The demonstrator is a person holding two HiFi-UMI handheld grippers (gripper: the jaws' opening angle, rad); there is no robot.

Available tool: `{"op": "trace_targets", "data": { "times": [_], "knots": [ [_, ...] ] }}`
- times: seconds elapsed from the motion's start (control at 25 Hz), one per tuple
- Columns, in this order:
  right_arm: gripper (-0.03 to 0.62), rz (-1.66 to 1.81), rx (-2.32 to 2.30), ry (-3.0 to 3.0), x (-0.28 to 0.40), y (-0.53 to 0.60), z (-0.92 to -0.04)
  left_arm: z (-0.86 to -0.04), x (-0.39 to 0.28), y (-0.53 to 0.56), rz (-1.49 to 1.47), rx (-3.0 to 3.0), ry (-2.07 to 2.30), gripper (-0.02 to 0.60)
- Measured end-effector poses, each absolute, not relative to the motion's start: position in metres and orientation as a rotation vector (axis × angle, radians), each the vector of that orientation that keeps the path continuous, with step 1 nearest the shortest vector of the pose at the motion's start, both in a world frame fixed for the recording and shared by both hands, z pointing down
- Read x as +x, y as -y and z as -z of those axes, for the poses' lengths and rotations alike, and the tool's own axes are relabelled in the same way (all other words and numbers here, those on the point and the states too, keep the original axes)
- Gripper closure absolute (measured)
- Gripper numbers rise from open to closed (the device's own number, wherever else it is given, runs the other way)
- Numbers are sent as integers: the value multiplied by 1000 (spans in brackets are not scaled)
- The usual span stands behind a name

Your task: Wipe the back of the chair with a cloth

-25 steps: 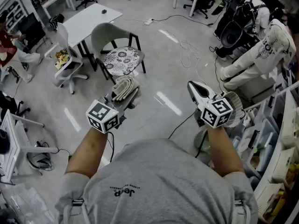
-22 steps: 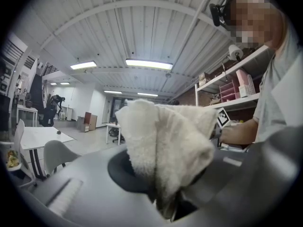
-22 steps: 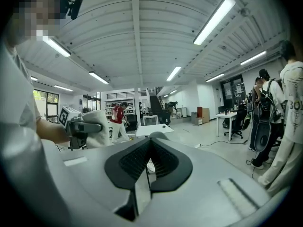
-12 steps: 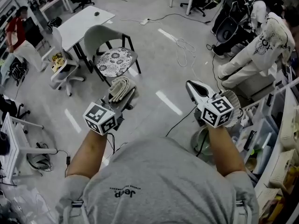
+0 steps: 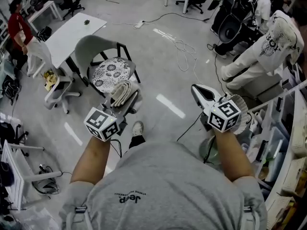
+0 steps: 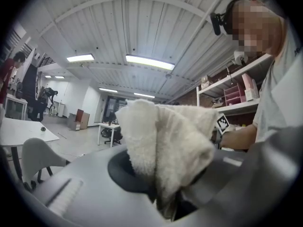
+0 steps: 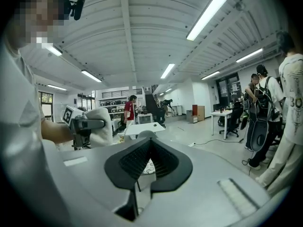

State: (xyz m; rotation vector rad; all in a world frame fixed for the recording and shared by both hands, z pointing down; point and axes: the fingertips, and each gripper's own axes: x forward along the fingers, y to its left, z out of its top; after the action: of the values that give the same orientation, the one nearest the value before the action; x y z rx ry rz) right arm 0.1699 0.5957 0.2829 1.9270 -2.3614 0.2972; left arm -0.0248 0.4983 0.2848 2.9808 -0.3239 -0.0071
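The chair (image 5: pixel 98 49) has a pale grey curved back, black legs and a patterned seat (image 5: pixel 111 72); it stands on the floor ahead and left of me. My left gripper (image 5: pixel 127 98) is held in the air short of the seat, shut on a folded cream cloth (image 5: pixel 123 91). In the left gripper view the cloth (image 6: pixel 165 150) bulges up from between the jaws, and the chair's back (image 6: pixel 38 157) shows low at the left. My right gripper (image 5: pixel 200 94) hovers at the right, shut with nothing in it; its black pads (image 7: pixel 128 162) meet.
A white table (image 5: pixel 72 30) and a white office chair (image 5: pixel 57 83) stand behind the chair. A person in red (image 5: pixel 19 25) is at the far left, others (image 5: pixel 261 47) at the right. Cables (image 5: pixel 184 47) trail on the floor. Shelving (image 5: pixel 288 143) lines the right side.
The chair has drifted left in the head view, and my shoe now shows below the left gripper. Both grippers keep their pose, the cloth still held.
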Motion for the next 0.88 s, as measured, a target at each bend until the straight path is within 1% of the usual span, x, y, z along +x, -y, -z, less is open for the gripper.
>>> {"op": "trace_targets", "data": {
  "times": [0.24, 0.44, 0.68, 0.88],
  "knots": [
    [592, -297, 2001, 2287, 181, -477, -274, -281, 4, -362, 54, 2993, 185, 433],
    [592, -305, 2026, 2263, 186, -384, -265, -277, 28, -267, 17, 3010, 75, 433],
    [592, -333, 2022, 2237, 203, -311, -272, -288, 57, -189, -17, 2968, 22, 433],
    [592, -385, 2026, 2232, 245, -278, -286, -305, 97, -157, -74, 2929, -4, 433]
  ]
}}
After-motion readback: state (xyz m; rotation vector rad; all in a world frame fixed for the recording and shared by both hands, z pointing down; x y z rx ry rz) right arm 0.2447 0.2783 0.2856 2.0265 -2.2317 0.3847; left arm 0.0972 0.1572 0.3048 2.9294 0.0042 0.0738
